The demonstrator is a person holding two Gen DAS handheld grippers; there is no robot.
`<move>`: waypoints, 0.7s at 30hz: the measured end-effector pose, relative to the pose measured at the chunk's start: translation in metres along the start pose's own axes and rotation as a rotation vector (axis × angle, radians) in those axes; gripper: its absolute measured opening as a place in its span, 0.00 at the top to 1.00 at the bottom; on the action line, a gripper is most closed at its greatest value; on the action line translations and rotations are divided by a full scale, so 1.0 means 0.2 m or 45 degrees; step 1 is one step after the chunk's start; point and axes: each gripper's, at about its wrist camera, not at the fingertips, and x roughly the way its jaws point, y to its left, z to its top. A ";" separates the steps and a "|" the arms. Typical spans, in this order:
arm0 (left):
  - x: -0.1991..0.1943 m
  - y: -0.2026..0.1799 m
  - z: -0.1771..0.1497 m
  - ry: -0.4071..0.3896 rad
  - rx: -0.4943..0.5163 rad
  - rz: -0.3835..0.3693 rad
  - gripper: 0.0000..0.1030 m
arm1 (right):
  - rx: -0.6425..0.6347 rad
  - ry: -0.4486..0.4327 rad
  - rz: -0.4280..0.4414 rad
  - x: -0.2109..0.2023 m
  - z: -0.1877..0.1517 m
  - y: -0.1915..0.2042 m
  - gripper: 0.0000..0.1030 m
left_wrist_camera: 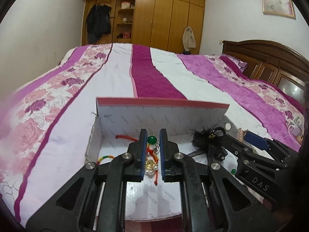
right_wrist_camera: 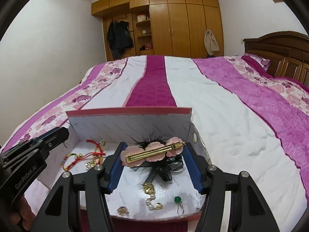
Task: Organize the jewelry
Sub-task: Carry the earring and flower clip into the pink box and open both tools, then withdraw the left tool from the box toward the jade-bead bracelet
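A white cardboard box with a pink-edged raised lid lies on the bed. My left gripper is nearly shut over the box, around a green-bead earring and red cord jewelry; whether it grips them is unclear. My right gripper is shut on a pink flower hair clip with a gold bar, held above a black feather accessory. In the box lie a red and multicoloured cord bracelet, a gold-and-pearl piece, and another green-bead earring.
The bed has a purple, pink and white striped cover. A wooden headboard stands at the right. A wooden wardrobe with hanging clothes fills the far wall. My left gripper also shows in the right wrist view.
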 end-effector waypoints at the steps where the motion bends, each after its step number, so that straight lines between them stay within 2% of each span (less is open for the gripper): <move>1: 0.01 0.00 0.00 0.009 -0.004 0.002 0.96 | 0.002 0.010 0.000 0.01 -0.01 0.00 0.40; 4: 0.03 0.01 -0.01 0.042 -0.003 0.009 0.92 | 0.007 0.045 0.006 0.05 -0.02 -0.01 0.40; 7: 0.04 0.01 -0.01 0.055 -0.003 0.009 0.81 | 0.008 0.060 0.006 0.07 -0.03 -0.01 0.37; 9: 0.04 0.01 -0.01 0.053 0.000 0.015 0.81 | 0.006 0.061 0.014 0.07 -0.02 -0.01 0.32; 21: -0.16 0.05 0.07 0.043 -0.029 0.019 0.81 | 0.027 0.034 0.072 -0.11 0.01 0.03 0.31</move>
